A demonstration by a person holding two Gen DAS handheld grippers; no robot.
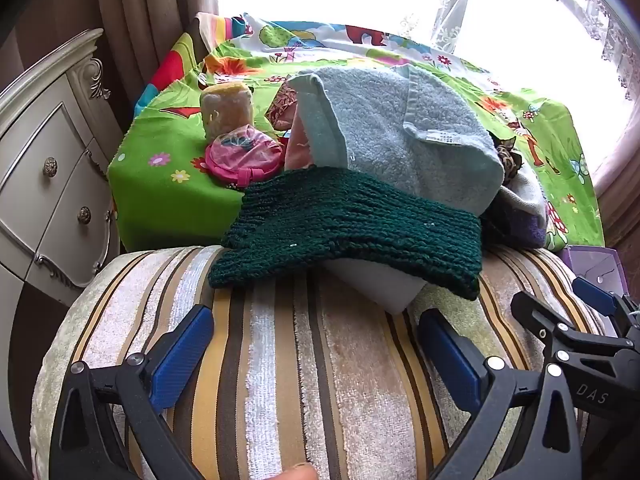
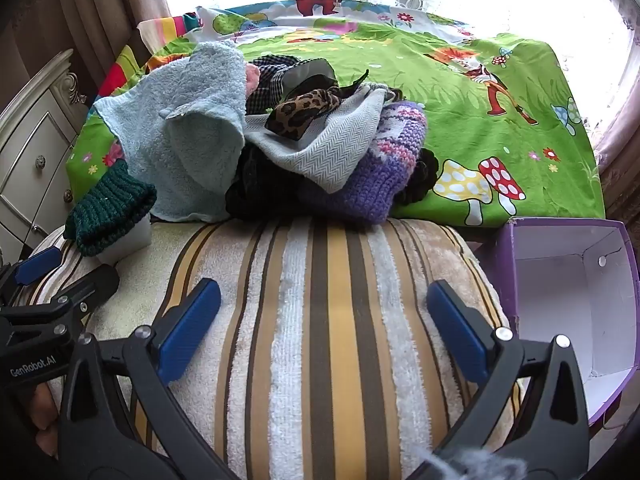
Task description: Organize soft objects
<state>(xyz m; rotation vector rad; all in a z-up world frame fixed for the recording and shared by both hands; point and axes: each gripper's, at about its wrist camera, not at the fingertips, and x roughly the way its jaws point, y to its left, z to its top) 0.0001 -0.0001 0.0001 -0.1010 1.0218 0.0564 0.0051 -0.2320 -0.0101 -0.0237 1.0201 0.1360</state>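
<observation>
A pile of soft things lies on a bright green cartoon cloth (image 1: 168,196) (image 2: 500,152). A light blue towel (image 1: 400,136) (image 2: 188,128) tops it. A dark green knitted piece (image 1: 344,228) (image 2: 108,208) drapes over a white block (image 1: 380,284) at the near edge. A grey herringbone cloth (image 2: 336,140), a leopard-print piece (image 2: 304,112) and a purple knit (image 2: 380,176) lie to the right. My left gripper (image 1: 316,352) is open and empty above a striped cushion (image 1: 280,360) (image 2: 320,320). My right gripper (image 2: 324,328) is open and empty above the same cushion.
A pink round pouch (image 1: 244,156) and a yellow sponge-like roll (image 1: 226,108) sit on the cloth at left. An open purple box (image 2: 572,300) with a white inside stands right of the cushion. A white dresser (image 1: 48,168) stands at left. Curtains and a bright window lie behind.
</observation>
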